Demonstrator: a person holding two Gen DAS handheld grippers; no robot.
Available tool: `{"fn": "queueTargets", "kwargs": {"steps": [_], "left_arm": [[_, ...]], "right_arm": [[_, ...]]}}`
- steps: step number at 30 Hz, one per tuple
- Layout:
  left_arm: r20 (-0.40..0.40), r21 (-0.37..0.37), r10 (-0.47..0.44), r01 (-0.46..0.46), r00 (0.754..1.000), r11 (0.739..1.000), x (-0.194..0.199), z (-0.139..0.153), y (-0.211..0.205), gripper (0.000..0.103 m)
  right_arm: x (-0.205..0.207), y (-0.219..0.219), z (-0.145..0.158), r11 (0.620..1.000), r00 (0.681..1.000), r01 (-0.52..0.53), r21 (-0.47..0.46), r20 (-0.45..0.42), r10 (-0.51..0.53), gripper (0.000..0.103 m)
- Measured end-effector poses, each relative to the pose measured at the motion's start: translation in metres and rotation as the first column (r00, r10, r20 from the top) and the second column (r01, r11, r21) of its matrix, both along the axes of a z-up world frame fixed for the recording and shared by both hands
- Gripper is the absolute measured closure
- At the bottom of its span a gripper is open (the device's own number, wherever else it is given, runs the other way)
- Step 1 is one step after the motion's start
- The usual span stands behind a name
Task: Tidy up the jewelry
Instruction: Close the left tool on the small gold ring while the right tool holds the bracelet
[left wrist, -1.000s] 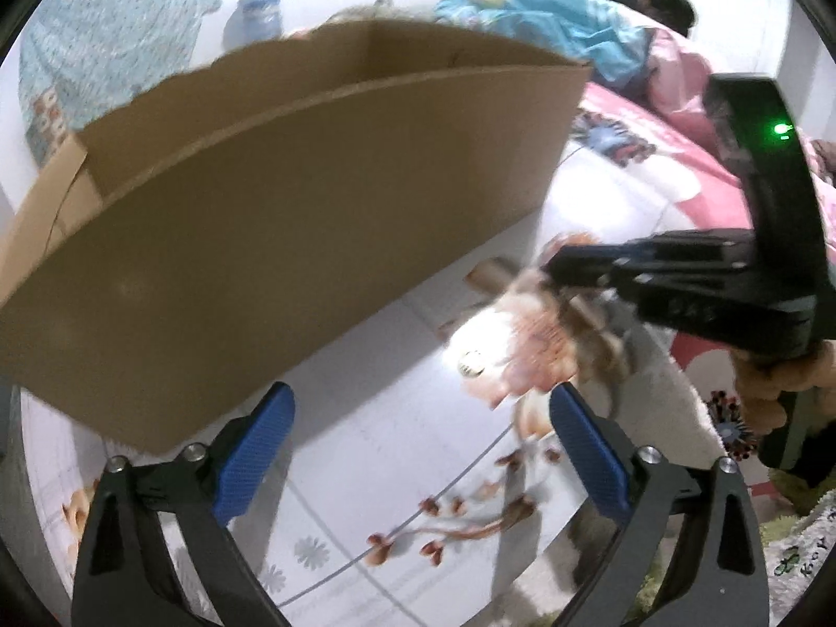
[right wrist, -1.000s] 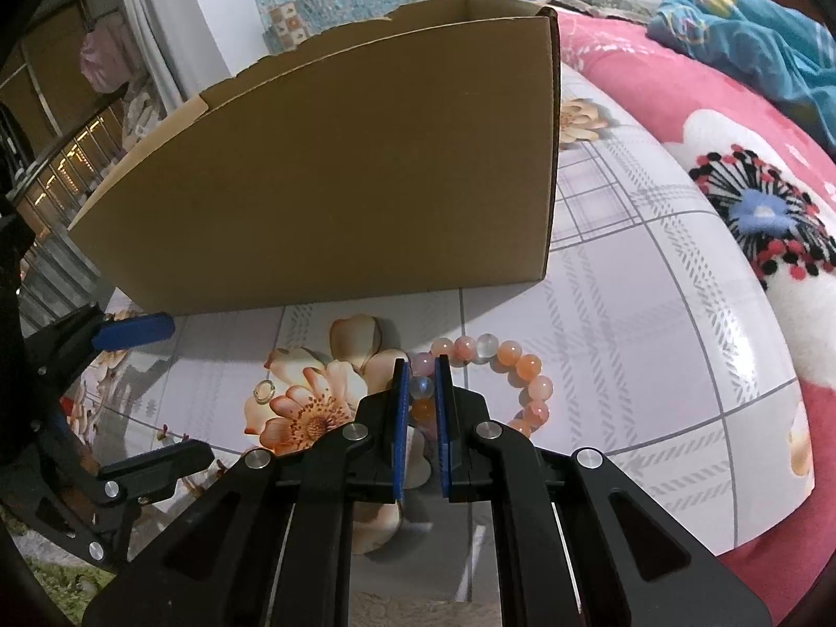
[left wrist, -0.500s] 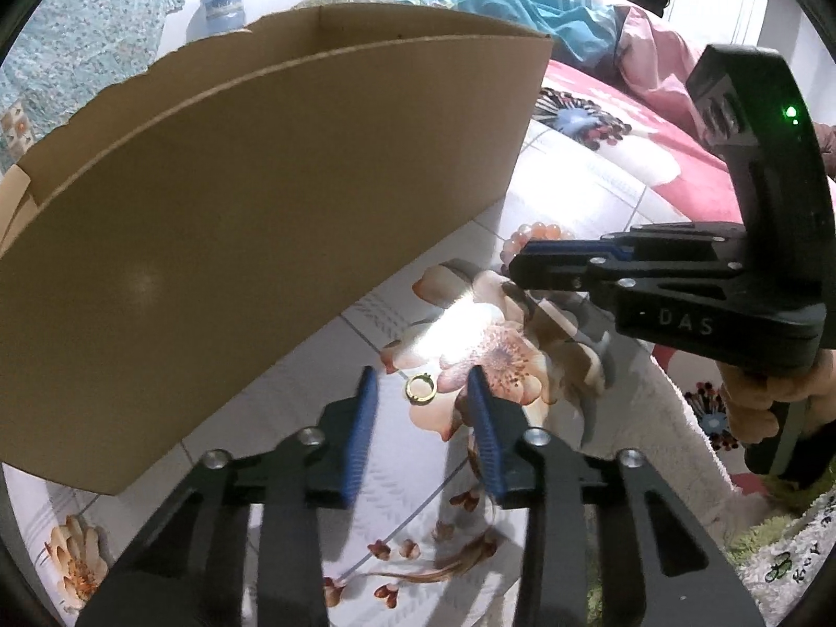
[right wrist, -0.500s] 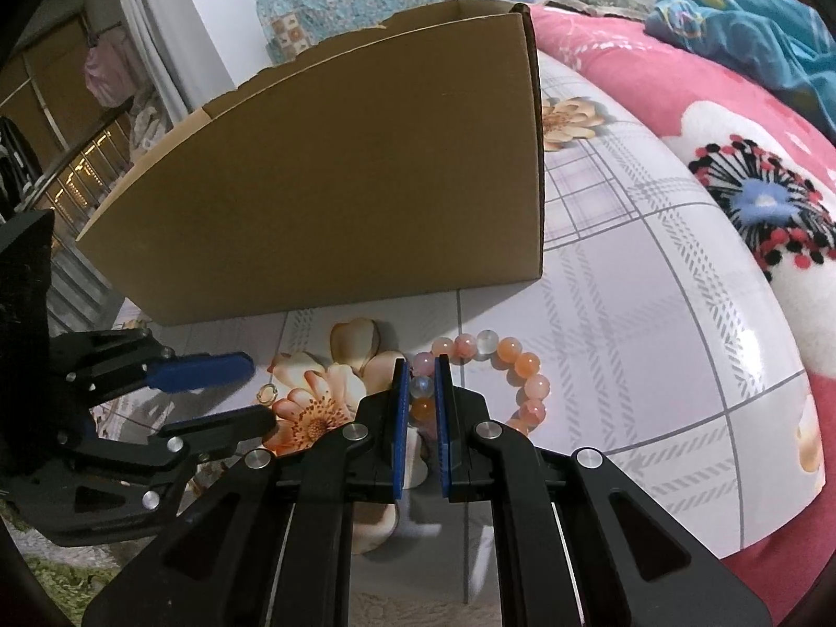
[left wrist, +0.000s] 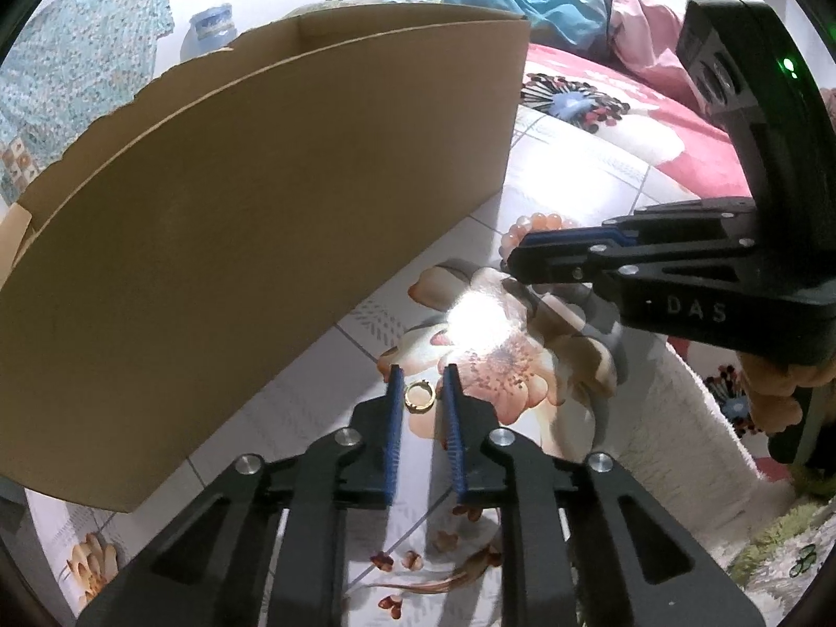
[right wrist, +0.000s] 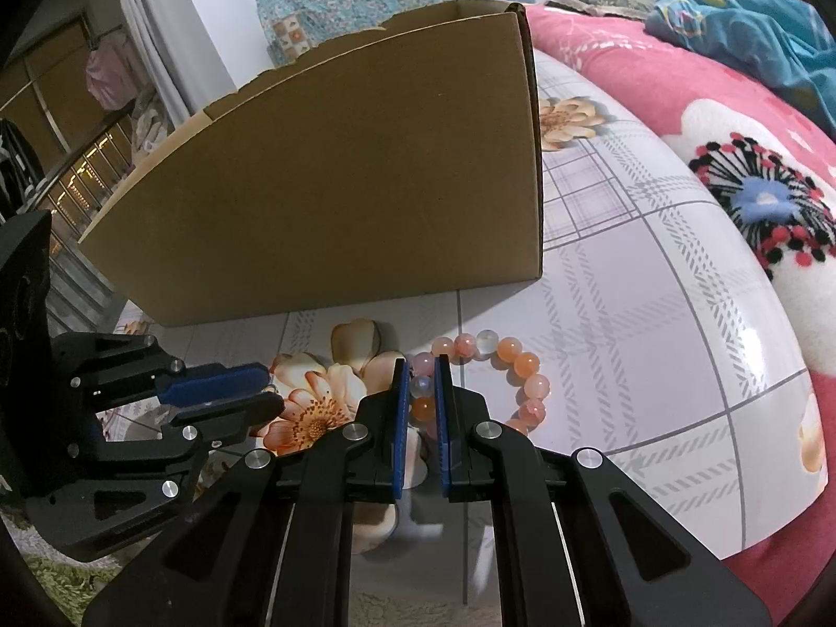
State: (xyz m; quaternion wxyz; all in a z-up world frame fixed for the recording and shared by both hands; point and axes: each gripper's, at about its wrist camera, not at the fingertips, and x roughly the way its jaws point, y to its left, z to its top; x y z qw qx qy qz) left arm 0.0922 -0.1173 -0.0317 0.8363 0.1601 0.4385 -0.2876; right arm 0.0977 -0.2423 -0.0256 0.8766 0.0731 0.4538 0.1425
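A small gold ring (left wrist: 419, 396) lies on the flowered table, between the blue pads of my left gripper (left wrist: 421, 384), which is nearly closed around it. A pink and orange bead bracelet (right wrist: 514, 366) lies on the table; my right gripper (right wrist: 421, 373) is shut on its left side. The bracelet (left wrist: 533, 224) also shows behind the right gripper (left wrist: 527, 251) in the left wrist view. The left gripper (right wrist: 261, 386) shows at the left of the right wrist view. An open cardboard box (right wrist: 334, 177) stands just behind both.
The box wall (left wrist: 251, 240) fills the left and middle of the left wrist view. A pink flowered blanket (right wrist: 731, 120) lies to the right, past the table's rim (right wrist: 773, 480). A hand (left wrist: 773, 392) holds the right gripper.
My left gripper moved down and forward to the ring and closed from wide open to nearly shut around it. My right gripper stayed shut on the bracelet.
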Motion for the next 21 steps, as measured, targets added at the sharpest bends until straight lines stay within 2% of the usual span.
{"fn": "queueTargets", "kwargs": {"steps": [16,21], "left_arm": [[0.004,-0.027,0.016,-0.016,1.0,1.0,-0.003,0.004,0.011,0.092],[0.009,-0.033,0.029,-0.029,1.0,0.999,-0.004,0.007,0.017,0.092]], "right_arm": [[0.001,0.0,0.001,1.0,1.0,-0.003,-0.008,-0.002,0.003,0.096],[0.0,0.003,0.004,0.999,1.0,-0.016,-0.031,0.002,0.016,0.084]]}}
